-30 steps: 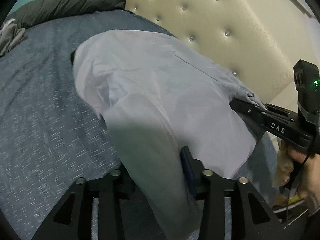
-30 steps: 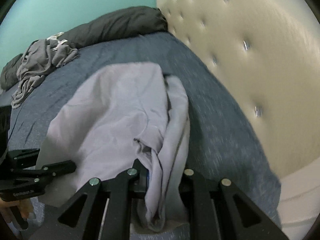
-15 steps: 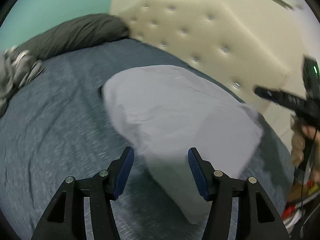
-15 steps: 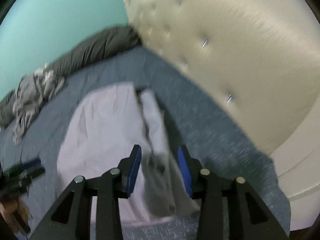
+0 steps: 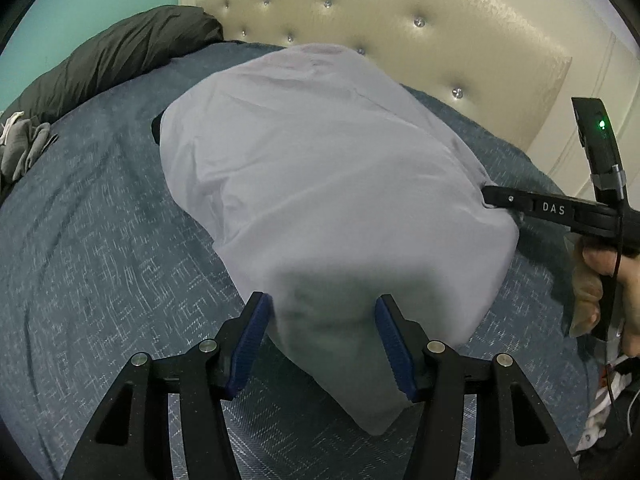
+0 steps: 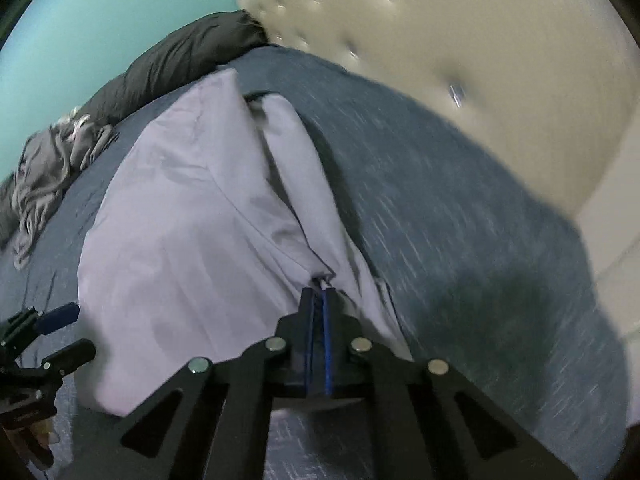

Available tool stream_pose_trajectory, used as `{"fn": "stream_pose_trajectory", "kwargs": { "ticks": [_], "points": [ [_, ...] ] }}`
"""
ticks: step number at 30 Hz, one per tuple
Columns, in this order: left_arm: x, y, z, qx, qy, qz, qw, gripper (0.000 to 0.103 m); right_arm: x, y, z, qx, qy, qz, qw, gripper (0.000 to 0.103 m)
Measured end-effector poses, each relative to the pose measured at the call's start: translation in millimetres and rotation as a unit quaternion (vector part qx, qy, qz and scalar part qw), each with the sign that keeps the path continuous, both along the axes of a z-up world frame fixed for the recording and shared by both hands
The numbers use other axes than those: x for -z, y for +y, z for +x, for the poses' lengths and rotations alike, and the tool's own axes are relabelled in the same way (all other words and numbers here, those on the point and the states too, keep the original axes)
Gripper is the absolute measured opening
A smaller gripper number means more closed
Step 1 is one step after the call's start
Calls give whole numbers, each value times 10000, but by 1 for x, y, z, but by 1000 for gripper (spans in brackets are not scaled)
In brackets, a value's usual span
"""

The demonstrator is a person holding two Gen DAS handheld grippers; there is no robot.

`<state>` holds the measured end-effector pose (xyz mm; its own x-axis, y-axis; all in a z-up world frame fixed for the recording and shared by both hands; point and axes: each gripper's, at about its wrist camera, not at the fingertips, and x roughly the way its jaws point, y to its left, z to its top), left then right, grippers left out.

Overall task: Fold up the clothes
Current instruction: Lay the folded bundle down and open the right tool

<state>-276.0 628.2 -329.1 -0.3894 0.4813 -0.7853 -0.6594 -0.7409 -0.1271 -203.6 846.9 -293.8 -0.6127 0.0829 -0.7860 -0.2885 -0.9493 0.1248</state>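
A pale lavender garment point(image 5: 320, 160) lies in a folded heap on the blue bed cover point(image 5: 100, 260). My left gripper point(image 5: 324, 320) is open at the garment's near end, and the cloth sits loose between its blue pads point(image 5: 252, 340). In the right wrist view, my right gripper point(image 6: 320, 294) is shut on a seam fold at the right edge of the garment point(image 6: 192, 220). The left wrist view shows the right gripper point(image 5: 496, 198) touching that same edge, with a person's hand point(image 5: 600, 264) on its handle. The left gripper point(image 6: 70, 334) appears open at the lower left of the right wrist view.
A cream tufted headboard point(image 5: 440, 20) rises behind the bed. A dark pillow point(image 5: 120, 48) lies along the far side by the teal wall. Crumpled grey clothes point(image 6: 44, 176) sit at the far left of the cover.
A second ago both grippers were shut on the garment. Both then let go and pulled back. Now the right gripper has shut on the right edge again, while the left stays open around the near end.
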Motion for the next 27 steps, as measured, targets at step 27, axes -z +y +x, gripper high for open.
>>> {"fn": "stream_pose_trajectory", "kwargs": {
  "ticks": [27],
  "points": [
    [-80,-100,35,-642,288,306,9971,61,-24,-14,72,604,833,31,9947,9]
  ]
}}
